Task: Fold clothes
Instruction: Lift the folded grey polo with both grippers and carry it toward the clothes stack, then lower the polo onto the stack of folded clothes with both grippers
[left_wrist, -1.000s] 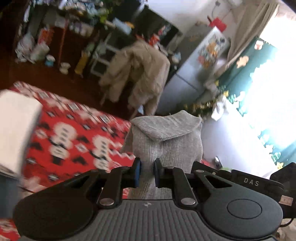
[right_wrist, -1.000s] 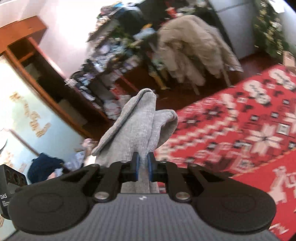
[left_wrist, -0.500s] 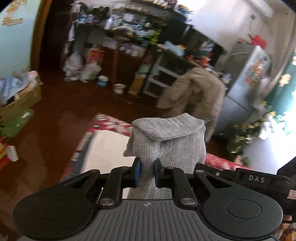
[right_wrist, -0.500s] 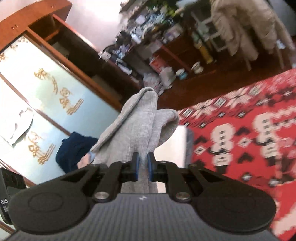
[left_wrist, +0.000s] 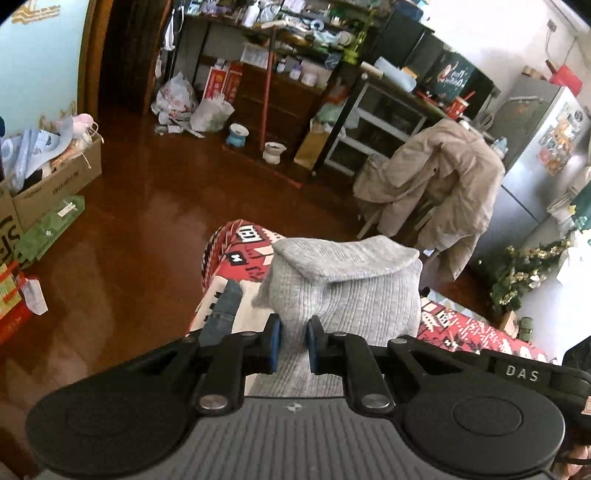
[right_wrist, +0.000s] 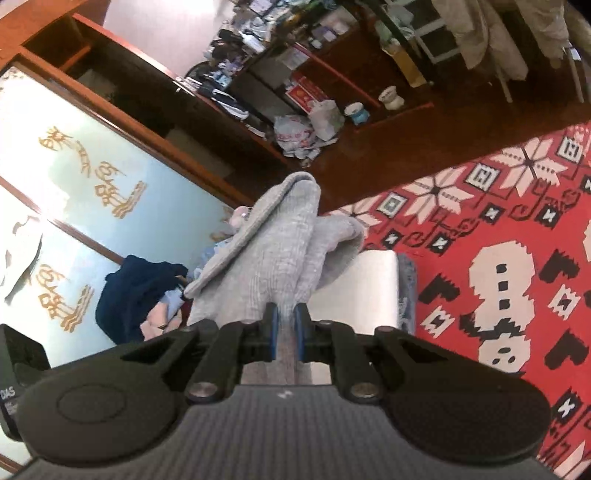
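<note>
Grey ribbed knit garment (left_wrist: 343, 291), bunched and doubled over, hangs pinched in both the left hand-held gripper (left_wrist: 292, 345) and right hand-held gripper (right_wrist: 284, 332), above a white folded stack (right_wrist: 365, 284) ahead; laying it down seemingly remains.

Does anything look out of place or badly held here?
Nothing stands out. The left gripper and the right gripper each pinch the grey knit garment above the red patterned cloth.

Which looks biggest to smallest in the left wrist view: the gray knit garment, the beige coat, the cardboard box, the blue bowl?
1. gray knit garment, nearest the camera
2. beige coat
3. cardboard box
4. blue bowl
</note>
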